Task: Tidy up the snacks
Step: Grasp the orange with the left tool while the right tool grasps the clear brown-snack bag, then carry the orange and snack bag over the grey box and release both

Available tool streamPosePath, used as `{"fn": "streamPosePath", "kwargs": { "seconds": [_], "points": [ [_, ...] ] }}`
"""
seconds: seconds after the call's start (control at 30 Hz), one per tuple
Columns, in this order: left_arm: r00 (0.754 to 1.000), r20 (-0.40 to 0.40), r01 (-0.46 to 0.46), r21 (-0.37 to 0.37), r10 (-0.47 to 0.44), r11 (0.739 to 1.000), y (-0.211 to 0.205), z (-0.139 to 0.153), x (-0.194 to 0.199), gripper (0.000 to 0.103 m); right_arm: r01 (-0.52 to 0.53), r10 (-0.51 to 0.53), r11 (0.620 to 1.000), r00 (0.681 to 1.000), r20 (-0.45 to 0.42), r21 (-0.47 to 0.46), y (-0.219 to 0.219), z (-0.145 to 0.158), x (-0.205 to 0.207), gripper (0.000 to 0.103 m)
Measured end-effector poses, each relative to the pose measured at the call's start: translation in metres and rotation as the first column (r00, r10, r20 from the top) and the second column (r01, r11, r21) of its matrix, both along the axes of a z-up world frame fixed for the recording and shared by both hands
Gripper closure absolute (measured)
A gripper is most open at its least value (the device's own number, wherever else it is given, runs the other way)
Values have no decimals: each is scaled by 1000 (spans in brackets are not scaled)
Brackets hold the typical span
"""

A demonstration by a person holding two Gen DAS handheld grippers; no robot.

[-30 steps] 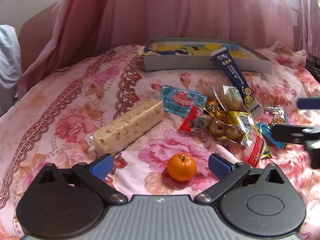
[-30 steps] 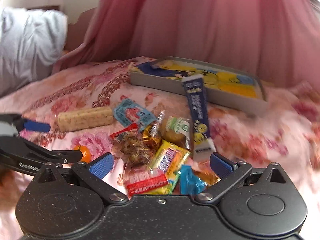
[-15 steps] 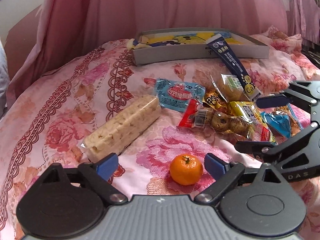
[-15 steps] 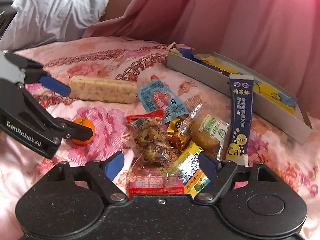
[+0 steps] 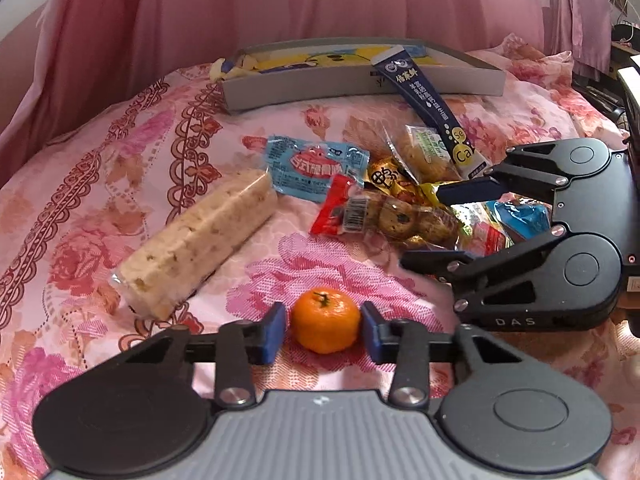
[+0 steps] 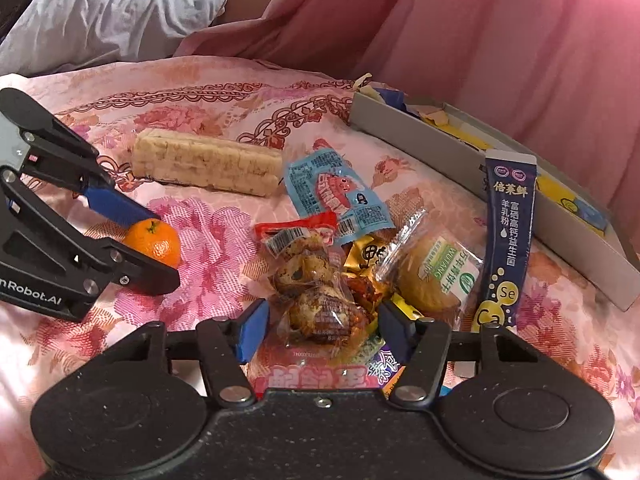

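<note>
A small orange mandarin (image 5: 325,320) rests on the floral bedspread. My left gripper (image 5: 322,332) has its blue pads pressed against both sides of it; the right wrist view shows that gripper (image 6: 160,248) around the mandarin (image 6: 154,242) too. My right gripper (image 6: 323,330) is open, its fingers on either side of a clear, red-topped packet of brown eggs (image 6: 316,292) with small gaps. That packet (image 5: 396,216) lies on a heap of snack packets. A long pale cracker bar (image 5: 200,244) lies to the left.
A shallow grey box (image 5: 352,80) with yellow-blue lining sits at the back, and a dark blue stick sachet (image 5: 428,100) leans on its wall. A light blue packet (image 6: 338,196) and a wrapped cake (image 6: 436,276) lie nearby. Pink curtains hang behind, with a white pillow (image 6: 100,8) far left.
Both grippers narrowed. The left one advanced and closed onto the mandarin. The right one swung left and down over the snack heap, and its fingers came in around the egg packet.
</note>
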State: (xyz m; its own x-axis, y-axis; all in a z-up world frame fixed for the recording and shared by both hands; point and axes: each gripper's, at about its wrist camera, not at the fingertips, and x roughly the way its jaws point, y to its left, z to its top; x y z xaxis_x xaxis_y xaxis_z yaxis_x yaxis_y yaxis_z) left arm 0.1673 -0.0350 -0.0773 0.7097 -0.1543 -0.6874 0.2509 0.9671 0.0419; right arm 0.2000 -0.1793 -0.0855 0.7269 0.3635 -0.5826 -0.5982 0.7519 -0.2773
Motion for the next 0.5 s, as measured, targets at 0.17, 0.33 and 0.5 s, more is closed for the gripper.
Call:
{"fn": "streamPosePath", "kwargs": {
  "seconds": [0.17, 0.33, 0.5],
  "points": [
    [1000, -2, -18, 3, 19, 1000, -3, 0, 2, 63, -7, 7, 999, 1000, 5, -40, 7, -2, 1, 49],
    [999, -10, -44, -6, 44, 999, -2, 1, 3, 63, 13, -14, 1000, 999, -38, -20, 6, -1, 4, 53],
    [997, -7, -80, 3, 80, 997, -5, 4, 1, 63, 10, -10, 999, 1000, 1, -34, 8, -2, -3, 55]
  ]
}}
